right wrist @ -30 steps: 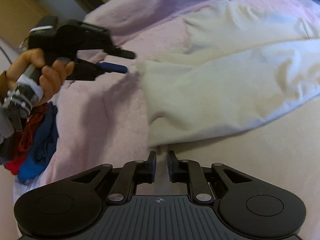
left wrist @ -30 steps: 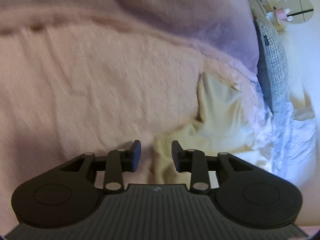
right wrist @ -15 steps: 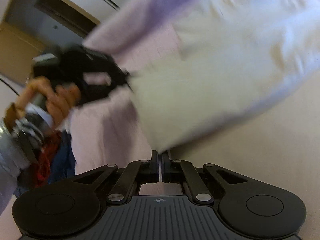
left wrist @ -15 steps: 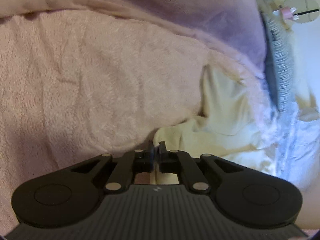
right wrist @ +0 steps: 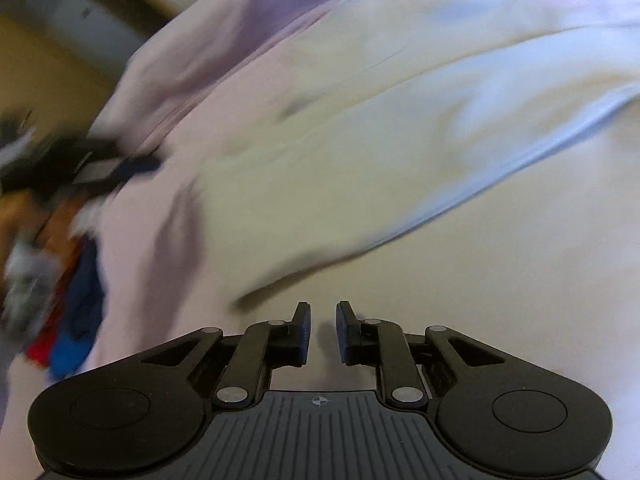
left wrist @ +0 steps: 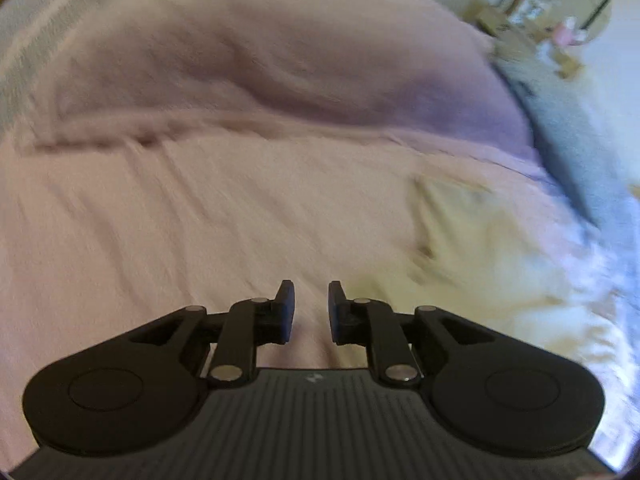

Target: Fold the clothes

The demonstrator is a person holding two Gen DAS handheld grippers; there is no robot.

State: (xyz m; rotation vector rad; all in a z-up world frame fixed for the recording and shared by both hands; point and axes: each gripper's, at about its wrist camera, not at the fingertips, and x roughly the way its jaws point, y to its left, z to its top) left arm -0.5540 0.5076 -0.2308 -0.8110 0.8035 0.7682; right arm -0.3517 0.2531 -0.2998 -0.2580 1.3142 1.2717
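A cream-white garment [right wrist: 360,152] lies spread on a pink blanket [right wrist: 500,300]; it also shows at the right of the left wrist view [left wrist: 480,264]. My left gripper [left wrist: 311,300] is open and empty, above the blanket just left of the garment's edge. My right gripper [right wrist: 323,322] is open and empty, just short of the garment's near corner. The left gripper also appears, blurred, at the left of the right wrist view [right wrist: 132,164], beside the garment's far corner.
A pile of red and blue clothes [right wrist: 72,320] lies at the blanket's left edge. A grey checked pillow [left wrist: 568,148] sits at the right. A raised fold of the pink blanket [left wrist: 280,68] runs across the back. Room furniture [left wrist: 560,20] is far behind.
Both grippers were shut on the garment's corners half a second ago. Both have opened, let the garment go and drawn back from it. The garment now lies flat.
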